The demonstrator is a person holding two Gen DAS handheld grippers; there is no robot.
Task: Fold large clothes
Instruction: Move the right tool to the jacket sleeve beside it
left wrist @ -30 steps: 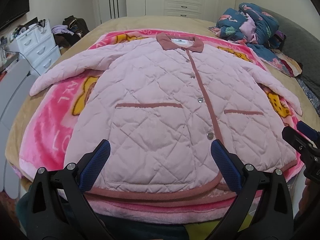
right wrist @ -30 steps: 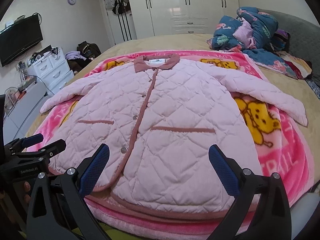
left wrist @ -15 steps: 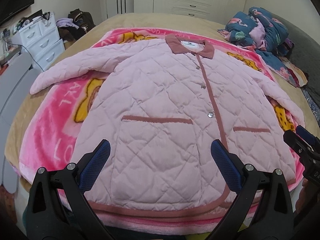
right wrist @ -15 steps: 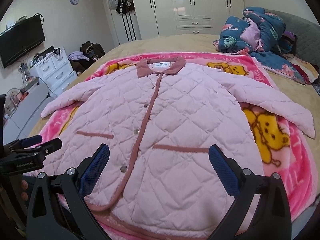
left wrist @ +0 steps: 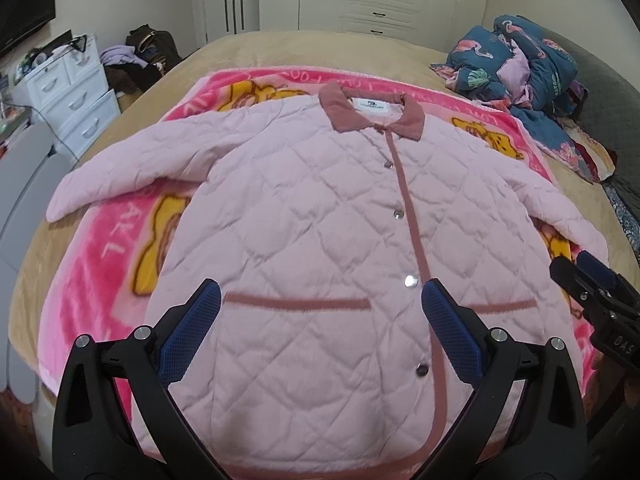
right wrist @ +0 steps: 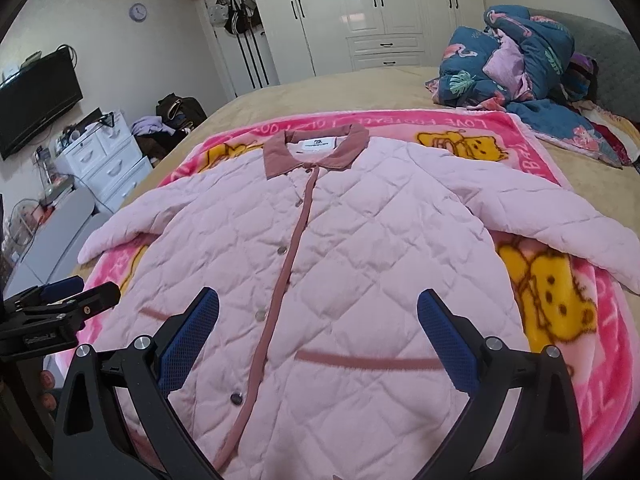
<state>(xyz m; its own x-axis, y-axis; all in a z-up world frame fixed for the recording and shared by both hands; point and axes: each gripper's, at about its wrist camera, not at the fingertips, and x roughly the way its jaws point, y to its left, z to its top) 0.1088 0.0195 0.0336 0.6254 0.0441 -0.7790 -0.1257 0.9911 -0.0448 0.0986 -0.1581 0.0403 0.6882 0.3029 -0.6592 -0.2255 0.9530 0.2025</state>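
— Jacket (left wrist: 320, 240) first: where does it lie?
— Flat and face up on a pink blanket (left wrist: 100, 264) spread over the bed (left wrist: 320, 48), buttoned, collar (left wrist: 372, 114) at the far end, both sleeves spread out to the sides.

— Go across from the left.
— Far left, beside the bed, a white drawer unit (left wrist: 76, 96) and a pile of bags and clothes on the floor. Then the left sleeve (left wrist: 132, 164), lying out over the blanket toward the bed's edge.

— The left gripper (left wrist: 320, 328)?
— Spread wide, holding nothing, above the lower front of the jacket; the left pocket trim (left wrist: 296, 303) shows between its blue pads. I cannot tell whether it touches the cloth.

— And to the right?
— The right gripper (right wrist: 318, 328) is likewise wide apart and holds nothing, over the lower right half, with the right pocket trim (right wrist: 372, 361) between its pads. In the left view it shows at the right edge, beside the jacket's side. Past it the right sleeve (right wrist: 560, 224) lies across the blanket's yellow bear print. A heap of blue patterned bedding (right wrist: 520, 64) sits at the far right corner of the bed.
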